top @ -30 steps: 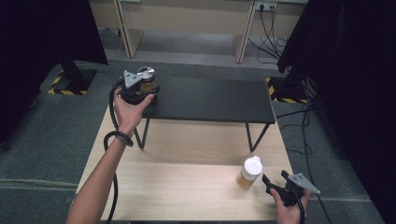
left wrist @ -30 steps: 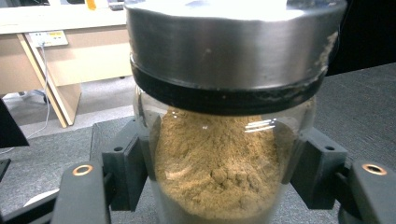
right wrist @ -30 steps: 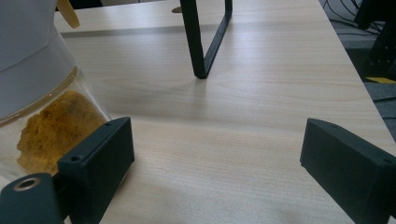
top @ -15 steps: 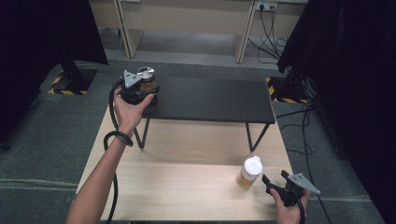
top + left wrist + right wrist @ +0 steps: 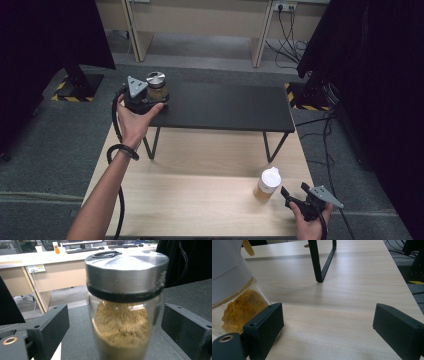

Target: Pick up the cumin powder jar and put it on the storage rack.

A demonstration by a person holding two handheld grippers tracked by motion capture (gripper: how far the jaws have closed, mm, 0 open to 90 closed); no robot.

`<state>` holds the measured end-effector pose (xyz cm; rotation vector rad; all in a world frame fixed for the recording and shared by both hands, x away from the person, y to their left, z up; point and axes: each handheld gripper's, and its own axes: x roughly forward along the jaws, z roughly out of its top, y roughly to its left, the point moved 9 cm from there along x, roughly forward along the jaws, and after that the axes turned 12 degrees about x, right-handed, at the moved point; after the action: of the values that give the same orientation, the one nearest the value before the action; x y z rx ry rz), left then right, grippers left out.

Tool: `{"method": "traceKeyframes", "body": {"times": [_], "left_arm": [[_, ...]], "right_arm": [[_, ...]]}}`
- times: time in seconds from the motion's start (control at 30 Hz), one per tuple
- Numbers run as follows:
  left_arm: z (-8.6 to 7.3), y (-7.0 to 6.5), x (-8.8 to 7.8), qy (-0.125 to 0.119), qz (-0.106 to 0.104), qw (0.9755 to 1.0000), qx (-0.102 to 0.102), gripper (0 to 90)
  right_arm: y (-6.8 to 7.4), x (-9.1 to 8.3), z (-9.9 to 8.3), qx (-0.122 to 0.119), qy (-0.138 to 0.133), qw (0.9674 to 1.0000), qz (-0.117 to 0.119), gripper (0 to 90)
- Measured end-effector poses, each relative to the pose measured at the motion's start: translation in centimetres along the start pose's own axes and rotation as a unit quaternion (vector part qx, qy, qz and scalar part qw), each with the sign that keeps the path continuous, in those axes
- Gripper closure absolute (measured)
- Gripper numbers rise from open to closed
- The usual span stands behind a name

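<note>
left hand-held gripper [image 5: 150, 95]: jaws just spread, let go of jar [image 5: 125, 305] sitting on shelf [image 5: 225, 105] (so it stands alone) | right hand-held gripper [image 5: 295, 196]: spread wide, waits by bottle [image 5: 267, 183] on surface [image 5: 200, 195]

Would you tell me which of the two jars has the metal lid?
The jar with the silver metal lid stands on the black raised shelf, holding brownish powder. The other jar, white-capped with yellow powder, stands on the wooden table.

No legible text or labels anywhere.

Wooden table [image 5: 200, 200] bears black shelf [image 5: 225, 107] and, apparently, white-lidded jar [image 5: 267, 184].
</note>
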<state>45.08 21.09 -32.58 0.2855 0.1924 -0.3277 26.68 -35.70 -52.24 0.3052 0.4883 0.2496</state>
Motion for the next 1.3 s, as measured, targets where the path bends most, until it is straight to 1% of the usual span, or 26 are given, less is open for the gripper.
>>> {"method": "traceKeyframes", "body": {"times": [0.07, 0.1, 0.2, 0.27, 0.3, 0.33, 0.43, 0.63, 0.67, 0.73, 0.83, 0.87, 0.97, 1.1, 1.3], "left_arm": [[-0.1, -0.1, -0.5, -0.001, 0.0, 1.0, 0.002, 6.7], [-0.3, -0.2, -1.1, -0.004, -0.001, 1.0, 0.005, 6.7], [-0.4, -0.4, -2.1, -0.004, -0.005, 0.9999, 0.011, 6.6], [-0.4, -0.5, -2.3, -0.005, -0.004, 0.9999, 0.011, 6.6], [-0.4, -0.7, -3.0, -0.01, -0.004, 0.9999, 0.012, 6.7], [-0.4, -0.7, -3.0, -0.01, -0.004, 0.9999, 0.012, 6.9], [-0.5, -1.0, -4.2, -0.014, -0.005, 0.9998, 0.016, 7.2], [-0.7, -1.7, -5.6, -0.017, -0.007, 0.9996, 0.02, 7.7], [-0.8, -1.9, -6.3, -0.021, -0.006, 0.9995, 0.022, 7.9], [-0.9, -2.0, -6.5, -0.022, -0.007, 0.9995, 0.023, 8.0], [-1.2, -2.5, -7.7, -0.028, -0.009, 0.9992, 0.026, 8.1], [-1.2, -2.5, -7.7, -0.028, -0.009, 0.9992, 0.026, 8.2], [-1.4, -2.9, -8.5, -0.035, -0.006, 0.9988, 0.032, 8.2], [-1.8, -3.3, -9.5, -0.045, -0.003, 0.9984, 0.034, 8.4], [-2.4, -3.6, -10.2, -0.051, 0.0, 0.9979, 0.039, 8.4]], "right_arm": [[0.0, 0.0, 0.0, 0.001, 0.0, 1.0, 0.0, 10.0], [0.0, 0.0, 0.0, 0.001, -0.001, 1.0, 0.001, 10.0], [0.0, 0.0, 0.0, 0.0, -0.001, 1.0, 0.0, 10.0], [0.1, 0.0, 0.0, -0.002, 0.0, 1.0, 0.0, 10.0], [0.1, 0.0, 0.0, -0.003, 0.0, 1.0, -0.001, 10.0], [0.1, 0.0, 0.0, -0.003, 0.0, 1.0, -0.001, 10.0], [0.1, 0.0, 0.0, -0.003, -0.002, 1.0, -0.001, 10.0], [0.1, -0.1, -0.1, -0.004, -0.003, 1.0, 0.0, 10.0], [0.1, -0.1, -0.1, -0.005, -0.003, 1.0, 0.0, 10.0], [0.1, -0.1, -0.1, -0.004, -0.003, 1.0, 0.0, 10.0], [0.1, -0.1, -0.1, -0.003, -0.004, 1.0, 0.001, 10.0], [0.1, -0.1, -0.1, -0.003, -0.004, 1.0, 0.001, 10.0], [0.1, -0.1, -0.1, -0.004, -0.003, 1.0, 0.0, 10.0], [0.0, -0.1, -0.1, -0.003, -0.004, 1.0, 0.001, 10.0], [0.0, -0.1, -0.1, -0.002, -0.004, 1.0, 0.002, 10.0]]}}
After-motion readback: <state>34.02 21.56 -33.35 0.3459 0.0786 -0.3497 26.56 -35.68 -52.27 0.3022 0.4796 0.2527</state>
